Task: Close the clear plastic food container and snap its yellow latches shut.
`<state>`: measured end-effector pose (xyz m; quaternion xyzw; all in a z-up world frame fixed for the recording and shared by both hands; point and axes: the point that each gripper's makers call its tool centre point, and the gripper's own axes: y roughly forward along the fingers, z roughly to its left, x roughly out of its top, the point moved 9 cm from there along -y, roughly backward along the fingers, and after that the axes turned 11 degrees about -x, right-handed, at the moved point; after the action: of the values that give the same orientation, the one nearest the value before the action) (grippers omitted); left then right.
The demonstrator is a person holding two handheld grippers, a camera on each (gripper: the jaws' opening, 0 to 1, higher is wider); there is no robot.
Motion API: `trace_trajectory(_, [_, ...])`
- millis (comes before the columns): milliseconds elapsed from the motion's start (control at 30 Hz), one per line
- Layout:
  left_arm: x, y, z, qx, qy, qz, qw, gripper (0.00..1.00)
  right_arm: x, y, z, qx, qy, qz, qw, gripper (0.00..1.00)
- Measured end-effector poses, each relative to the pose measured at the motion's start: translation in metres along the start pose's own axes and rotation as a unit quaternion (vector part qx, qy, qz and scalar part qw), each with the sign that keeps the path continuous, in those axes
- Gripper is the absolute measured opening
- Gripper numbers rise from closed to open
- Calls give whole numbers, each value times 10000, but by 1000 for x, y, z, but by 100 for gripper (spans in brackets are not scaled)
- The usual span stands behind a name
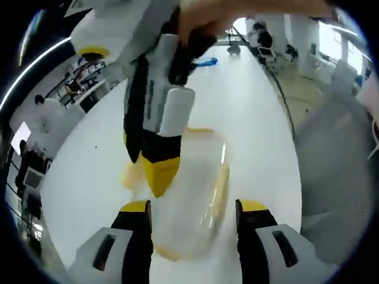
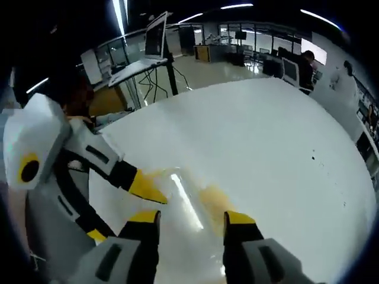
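The see-through plastic box (image 1: 189,195) with yellow clips sits on the smooth white bench (image 1: 249,130). Left hand-held gripper (image 1: 192,213) is open wide around it; right hand-held gripper (image 2: 190,222) is open over it.

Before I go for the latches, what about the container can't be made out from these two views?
- Left gripper view: the right gripper covers part of the container; latch state hidden.
- Right gripper view: the container is blurred and glary, and the left gripper overlaps one edge.
- Both: whether the lid is fully seated can't be told.
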<state>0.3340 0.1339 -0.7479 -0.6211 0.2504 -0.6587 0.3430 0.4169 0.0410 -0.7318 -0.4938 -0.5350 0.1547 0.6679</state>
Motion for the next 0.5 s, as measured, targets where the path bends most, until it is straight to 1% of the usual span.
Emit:
trace_trajectory(33, [0, 2, -2, -10, -26, -5, 10000, 53, 1, 1, 0, 19, -11, 12, 10000, 41])
trace_trajectory(100, [1, 7, -2, 12, -15, 38, 10000, 53, 1, 5, -4, 170, -155, 194, 9995, 42])
trace_trajectory(133, [0, 9, -3, 11, 28, 101, 9999, 53, 1, 7, -5, 264, -216, 288, 9990, 42])
trace_trajectory(167, [0, 9, -2, 80, 129, 105, 9998, 53, 1, 9, -6, 333, -260, 351, 9985, 42])
trace_trajectory(267, [1, 11, -3, 165, 238, 190, 9994, 52, 3, 13, -8, 610, -533, 524, 9953, 41])
trace_trajectory(300, [0, 12, -3, 206, 252, 170, 9993, 52, 6, 15, -9, 709, -496, 498, 9950, 39])
trace_trajectory(333, [0, 12, -2, 226, 237, 143, 9994, 52, 7, 16, -10, 771, -527, 562, 9940, 38])
trace_trajectory(367, [0, 12, -2, 248, 190, 79, 9995, 52, 8, 17, -9, 945, -580, 648, 9917, 37])
trace_trajectory(467, [-1, 10, 2, 328, -5, -89, 9994, 47, 12, 20, -12, 1125, -672, 795, 9882, 37])
trace_trajectory(500, [-1, 10, 3, 266, -16, -93, 9996, 47, 13, 22, -13, 1155, -678, 842, 9874, 37])
